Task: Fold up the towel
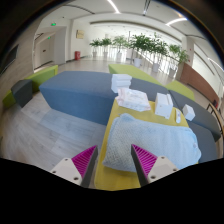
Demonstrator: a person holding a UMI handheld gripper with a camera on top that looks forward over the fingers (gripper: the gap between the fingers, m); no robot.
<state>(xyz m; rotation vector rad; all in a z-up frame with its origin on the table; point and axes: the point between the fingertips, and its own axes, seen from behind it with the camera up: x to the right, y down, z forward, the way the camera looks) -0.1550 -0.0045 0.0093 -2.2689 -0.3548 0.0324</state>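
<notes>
A light blue towel lies crumpled on a yellow table, just ahead of my fingers and a little to the right. My gripper is open, its two magenta pads apart with nothing between them. The near edge of the towel reaches toward the right finger. The gripper hovers above the table's near end.
Several folded white towels and small stacks lie further along the table. A blue mat covers the surface to the left, with a dark box at its left side. Potted plants stand in the hall beyond.
</notes>
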